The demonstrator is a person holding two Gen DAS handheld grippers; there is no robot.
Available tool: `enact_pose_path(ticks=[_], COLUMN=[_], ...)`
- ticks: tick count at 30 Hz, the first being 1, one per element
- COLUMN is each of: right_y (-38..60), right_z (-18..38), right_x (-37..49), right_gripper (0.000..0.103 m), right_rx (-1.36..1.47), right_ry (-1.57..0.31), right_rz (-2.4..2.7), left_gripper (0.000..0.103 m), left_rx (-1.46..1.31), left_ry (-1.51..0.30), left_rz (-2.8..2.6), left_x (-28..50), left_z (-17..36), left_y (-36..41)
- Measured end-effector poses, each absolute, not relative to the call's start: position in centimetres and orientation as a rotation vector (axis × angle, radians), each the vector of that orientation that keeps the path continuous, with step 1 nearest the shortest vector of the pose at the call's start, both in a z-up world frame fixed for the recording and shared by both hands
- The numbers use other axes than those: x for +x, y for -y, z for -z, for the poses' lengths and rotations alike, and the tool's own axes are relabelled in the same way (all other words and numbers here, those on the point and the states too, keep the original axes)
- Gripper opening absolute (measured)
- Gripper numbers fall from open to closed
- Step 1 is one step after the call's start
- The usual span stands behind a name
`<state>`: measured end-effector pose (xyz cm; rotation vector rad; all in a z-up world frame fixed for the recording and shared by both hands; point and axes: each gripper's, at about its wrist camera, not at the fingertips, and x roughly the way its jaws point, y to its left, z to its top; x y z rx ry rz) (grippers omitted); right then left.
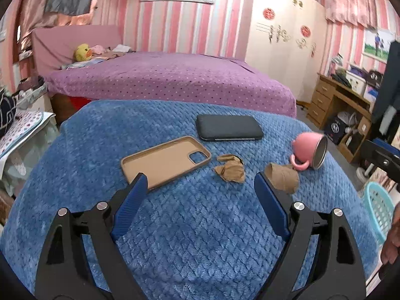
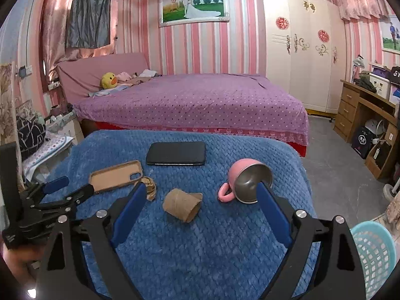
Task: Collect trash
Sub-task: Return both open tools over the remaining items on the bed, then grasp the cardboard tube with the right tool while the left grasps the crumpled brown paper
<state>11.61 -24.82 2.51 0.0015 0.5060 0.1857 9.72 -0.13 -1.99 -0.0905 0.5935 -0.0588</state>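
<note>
Two pieces of brown trash lie on the blue blanket (image 1: 190, 225). A crumpled brown paper scrap (image 1: 231, 168) lies right of the phone case; it also shows in the right wrist view (image 2: 150, 187). A brown cardboard tube (image 1: 283, 177) lies beside the mug, also in the right wrist view (image 2: 182, 203). My left gripper (image 1: 200, 182) is open and empty, just short of the scrap. My right gripper (image 2: 201, 191) is open and empty, with the tube between and ahead of its fingers. The left gripper also shows in the right wrist view (image 2: 67, 187).
A tan phone case (image 1: 165, 161), a black phone (image 1: 228, 127) and a tipped pink mug (image 1: 310, 151) lie on the blanket. A light blue basket (image 2: 375, 257) stands on the floor at the right. A purple bed (image 2: 195, 100) is behind, a wooden desk (image 2: 362, 115) at right.
</note>
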Motion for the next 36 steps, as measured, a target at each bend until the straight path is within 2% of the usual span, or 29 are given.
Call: enact_pose_path(ticks=[12,25,27,28,36], right_y=[23.2,18.3,18.0,18.1,21.2], right_z=[3.6,7.7,8.5,8.6,5.6], right_x=[17.4,21.9,22.4,22.4,19.9], right_gripper=[0.087,0.087,0.077,0.059,0.056], right_rx=[0.019,-0.016,-0.023,-0.02,-0.011], right_ry=[-0.701,-0.825,-0.855,-0.86,-0.761], right_rz=[-0.227,-0.174,-0.196,-0.201,-0.234], left_gripper=[0.085,0.085,0.085,0.085,0.085], left_rx=[-0.098,-0.156,-0.15,-0.146,-0.101], left_ry=[-0.682,-0.684,-0.683,-0.683,-0.696], left_rz=[-0.027,-0.066,-0.057,-0.045,0.05], left_x=[13.0,14.1,14.2,14.3,15.3], left_z=[5.2,5.5,5.5,5.4,5.7], left_y=[-2.3,-4.5,-4.2,-3.8,0.5])
